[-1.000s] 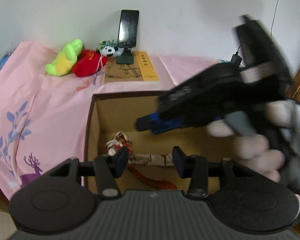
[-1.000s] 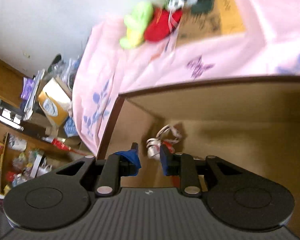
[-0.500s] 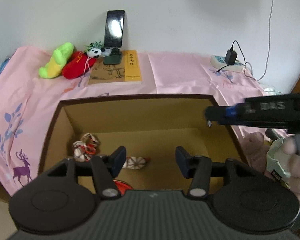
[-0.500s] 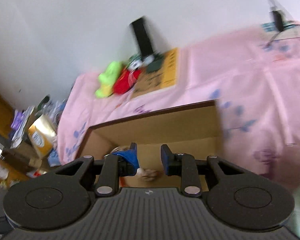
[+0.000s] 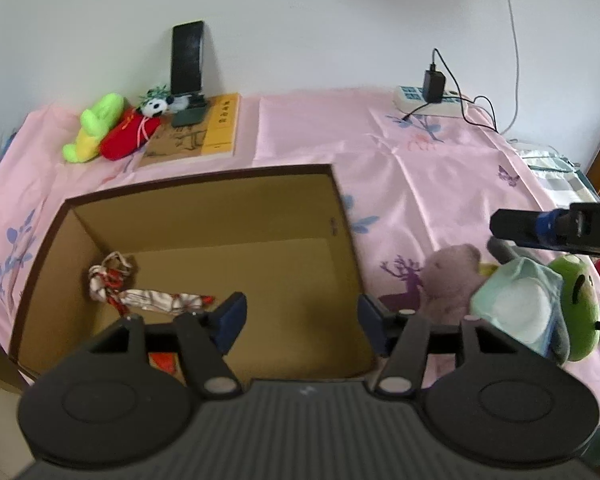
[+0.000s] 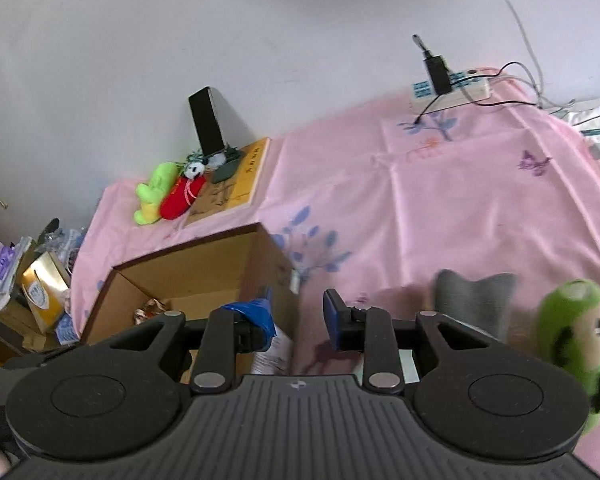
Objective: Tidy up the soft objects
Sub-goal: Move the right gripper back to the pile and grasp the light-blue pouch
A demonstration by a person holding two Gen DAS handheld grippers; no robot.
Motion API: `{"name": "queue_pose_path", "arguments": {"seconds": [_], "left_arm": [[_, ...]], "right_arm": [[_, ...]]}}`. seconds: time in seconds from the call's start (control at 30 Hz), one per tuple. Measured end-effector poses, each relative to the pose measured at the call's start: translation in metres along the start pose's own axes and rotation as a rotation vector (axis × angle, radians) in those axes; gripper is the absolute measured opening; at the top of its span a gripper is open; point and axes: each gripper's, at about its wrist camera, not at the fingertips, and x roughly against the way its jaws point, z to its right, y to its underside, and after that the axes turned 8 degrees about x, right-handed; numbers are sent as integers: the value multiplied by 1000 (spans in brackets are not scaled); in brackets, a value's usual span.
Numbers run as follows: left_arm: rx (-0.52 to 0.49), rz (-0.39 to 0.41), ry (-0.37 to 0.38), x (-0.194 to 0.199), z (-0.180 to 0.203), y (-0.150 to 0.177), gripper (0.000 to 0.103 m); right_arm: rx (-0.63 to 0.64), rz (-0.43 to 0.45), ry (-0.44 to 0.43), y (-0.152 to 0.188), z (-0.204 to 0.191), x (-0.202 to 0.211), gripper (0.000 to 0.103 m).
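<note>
An open cardboard box (image 5: 336, 216) stands on the pink cloth; it also shows in the right wrist view (image 6: 260, 268). A patterned fabric toy (image 5: 148, 296) lies on the box floor. My left gripper (image 5: 300, 318) is open and empty above the box's near edge. My right gripper (image 6: 298, 320) is open and empty, right of the box; its tip shows in the left wrist view (image 5: 516, 228). Right of the box lie a mauve teddy (image 5: 452, 276), a pale blue-green soft pack (image 5: 516, 300), a grey plush (image 6: 476, 300) and a green plush (image 5: 576, 308), which the right wrist view (image 6: 576, 336) also shows.
At the back left lie a lime plush (image 5: 94, 128), a red plush (image 5: 128, 138) and a small panda (image 5: 154, 106) beside a book (image 5: 204, 132) and a phone on a stand (image 5: 186, 60). A power strip with charger (image 5: 428, 96) sits at the back right. Clutter (image 6: 32, 280) is beyond the table's left edge.
My right gripper has swung out of the box to the right, over the toys beside it, and opened wider. My left gripper has drawn back and shifted right.
</note>
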Motion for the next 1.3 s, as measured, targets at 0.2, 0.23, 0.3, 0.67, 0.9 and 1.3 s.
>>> {"name": "queue_pose_path", "arguments": {"seconds": [0.2, 0.23, 0.3, 0.67, 0.9, 1.3], "left_arm": [[-23, -13, 4, -4, 39, 7, 61], [-28, -15, 6, -5, 45, 8, 62], [-37, -20, 7, -6, 56, 10, 62], [-98, -51, 79, -7, 93, 23, 62], [-87, -77, 228, -10, 98, 37, 63], [-81, -112, 250, -38, 111, 37, 63]], "right_arm": [[36, 3, 38, 8, 25, 20, 11], [34, 3, 41, 10, 30, 23, 11], [24, -2, 42, 12, 39, 28, 11], [-8, -38, 49, 27, 71, 44, 11], [-40, -68, 40, 38, 84, 41, 11], [-76, -76, 39, 37, 93, 29, 12]]}}
